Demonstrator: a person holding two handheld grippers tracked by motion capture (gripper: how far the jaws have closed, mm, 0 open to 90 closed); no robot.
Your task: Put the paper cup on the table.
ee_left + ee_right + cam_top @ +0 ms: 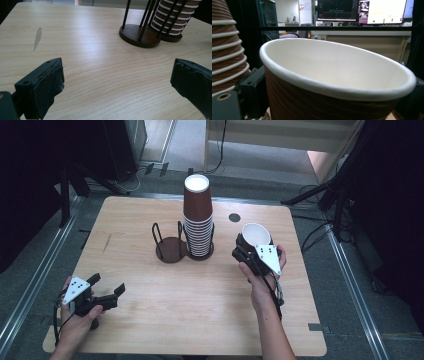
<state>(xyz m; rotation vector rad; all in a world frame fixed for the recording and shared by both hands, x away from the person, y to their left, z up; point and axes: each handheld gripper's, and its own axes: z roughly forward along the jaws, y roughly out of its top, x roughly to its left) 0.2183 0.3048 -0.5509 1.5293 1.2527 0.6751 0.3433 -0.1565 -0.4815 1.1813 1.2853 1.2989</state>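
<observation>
The right gripper holds one brown paper cup with its jaws closed on the cup's wall, to the right of the stack of cups that stands in the wire holder. In the right gripper view the cup sits between the two black jaws, with its white mouth open upward and a little tilted, and the ribbed stack shows just beside it at the left. The empty second ring of the holder stands to the left of the stack.

The relation that matters is this: the stack lies to the left of the held cup and a little farther from the person, and its top is higher than the cup in the picture. The long axis of the cup is almost upright, the same as the stack. I judge that the right hand is much nearer to the holder.

The left gripper rests low at the near left part of the table, well apart from the holder, with its jaws spread wide and nothing between them; its own view shows the bare wood there
</observation>
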